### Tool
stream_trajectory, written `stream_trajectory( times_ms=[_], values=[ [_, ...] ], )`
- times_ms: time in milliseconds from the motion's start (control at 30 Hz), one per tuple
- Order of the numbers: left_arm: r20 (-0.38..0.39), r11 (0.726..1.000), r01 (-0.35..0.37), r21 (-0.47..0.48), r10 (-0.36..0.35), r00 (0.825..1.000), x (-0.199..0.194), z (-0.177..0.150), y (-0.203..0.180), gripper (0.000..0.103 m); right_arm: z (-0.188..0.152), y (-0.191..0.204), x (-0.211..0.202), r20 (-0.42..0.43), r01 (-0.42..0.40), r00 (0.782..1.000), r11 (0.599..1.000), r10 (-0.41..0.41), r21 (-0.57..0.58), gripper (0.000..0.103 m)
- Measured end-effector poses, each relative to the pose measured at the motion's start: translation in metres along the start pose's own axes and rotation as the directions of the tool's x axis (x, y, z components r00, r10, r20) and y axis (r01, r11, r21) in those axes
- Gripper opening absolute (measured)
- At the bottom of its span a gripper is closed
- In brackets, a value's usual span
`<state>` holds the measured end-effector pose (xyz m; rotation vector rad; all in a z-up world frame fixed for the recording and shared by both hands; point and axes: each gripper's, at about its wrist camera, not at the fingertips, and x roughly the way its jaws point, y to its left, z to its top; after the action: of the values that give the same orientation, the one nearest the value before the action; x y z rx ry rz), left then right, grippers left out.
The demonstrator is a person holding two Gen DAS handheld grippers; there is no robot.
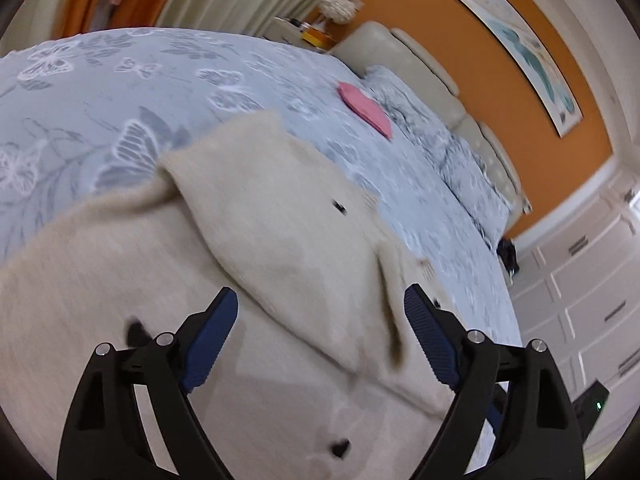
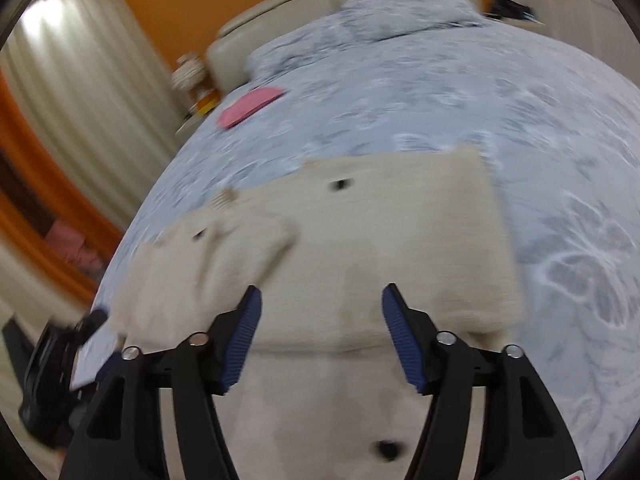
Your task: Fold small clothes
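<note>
A cream knitted cardigan (image 1: 280,220) with dark buttons lies on the bed, its sleeves folded across the body. My left gripper (image 1: 320,300) hovers over it with its blue pads wide apart and nothing between them. The same cardigan (image 2: 380,232) fills the middle of the right wrist view. My right gripper (image 2: 322,296) stands open just above the cloth, gripping nothing. The left gripper (image 2: 60,356) shows as a black shape at the left edge of the right wrist view.
The bed (image 1: 120,92) has a pale blue butterfly-print cover. A folded pink garment (image 1: 366,108) (image 2: 250,106) lies farther up near the pillows (image 1: 440,144). A cream headboard, orange wall, curtains and white cupboards surround the bed.
</note>
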<state>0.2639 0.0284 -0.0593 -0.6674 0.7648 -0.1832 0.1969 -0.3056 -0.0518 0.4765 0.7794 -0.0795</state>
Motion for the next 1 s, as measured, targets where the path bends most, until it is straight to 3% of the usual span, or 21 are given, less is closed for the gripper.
stream_trajectory(
  times_ms=[200,333,367,400,467,567,633,667,733,800,867,933,1000],
  values=[
    [0.036,0.993,-0.015,-0.121,0.019,0.999,0.010,0.031,0.047,0.083,0.014,0.102,0.058,-0.067,0.021,0.997,0.964,-0.040,-0.263,0.071],
    [0.010,0.977,-0.021,-0.211,0.024,1.000,0.017,0.031,0.078,0.081,0.018,0.137,0.121,-0.105,0.143,0.974,0.906,-0.199,-0.397,0.070],
    [0.006,0.977,-0.019,-0.213,0.020,1.000,0.018,0.032,0.080,0.079,0.017,0.138,0.139,-0.142,0.152,0.962,0.892,-0.232,-0.425,0.034],
    [0.007,0.980,-0.020,-0.200,0.022,1.000,0.019,0.033,0.080,0.079,0.019,0.134,0.145,-0.158,0.162,0.955,0.889,-0.251,-0.428,0.015],
    [0.010,0.986,-0.032,-0.166,0.034,0.999,0.019,0.035,0.076,0.079,0.037,0.117,0.122,-0.129,0.107,0.980,0.944,-0.154,-0.312,0.010],
    [0.008,0.987,-0.043,-0.154,0.045,0.999,0.021,0.035,0.075,0.079,0.057,0.062,0.052,0.003,0.034,0.999,0.995,-0.033,-0.094,0.010],
    [-0.001,0.987,-0.034,-0.158,0.035,0.999,0.023,0.034,0.075,0.079,0.050,0.011,0.031,0.039,0.069,0.997,0.998,-0.070,0.003,0.010],
    [-0.006,0.987,-0.034,-0.156,0.033,0.999,0.024,0.033,0.074,0.079,0.044,-0.009,0.038,0.006,0.101,0.995,0.995,-0.102,0.024,0.011],
    [-0.013,0.990,-0.049,-0.135,0.048,0.999,0.026,0.029,0.069,0.079,0.025,-0.045,0.067,-0.145,0.124,0.983,0.990,-0.114,0.066,0.011],
    [-0.013,0.992,-0.069,-0.104,0.068,0.998,0.028,0.026,0.064,0.079,0.012,-0.067,0.066,-0.131,0.033,0.991,0.989,-0.014,0.145,0.013],
    [-0.014,0.993,-0.071,-0.099,0.070,0.997,0.029,0.026,0.063,0.079,0.015,-0.073,0.055,-0.102,-0.009,0.994,0.984,0.028,0.180,0.033],
    [-0.016,0.991,-0.053,-0.119,0.051,0.999,0.029,0.026,0.063,0.079,0.017,-0.079,0.051,-0.077,-0.051,0.995,0.977,0.068,0.208,0.047],
    [-0.016,0.989,-0.023,-0.144,0.021,1.000,0.029,0.027,0.066,0.079,0.020,-0.085,0.050,-0.067,-0.070,0.994,0.969,0.089,0.238,0.048]
  ],
)
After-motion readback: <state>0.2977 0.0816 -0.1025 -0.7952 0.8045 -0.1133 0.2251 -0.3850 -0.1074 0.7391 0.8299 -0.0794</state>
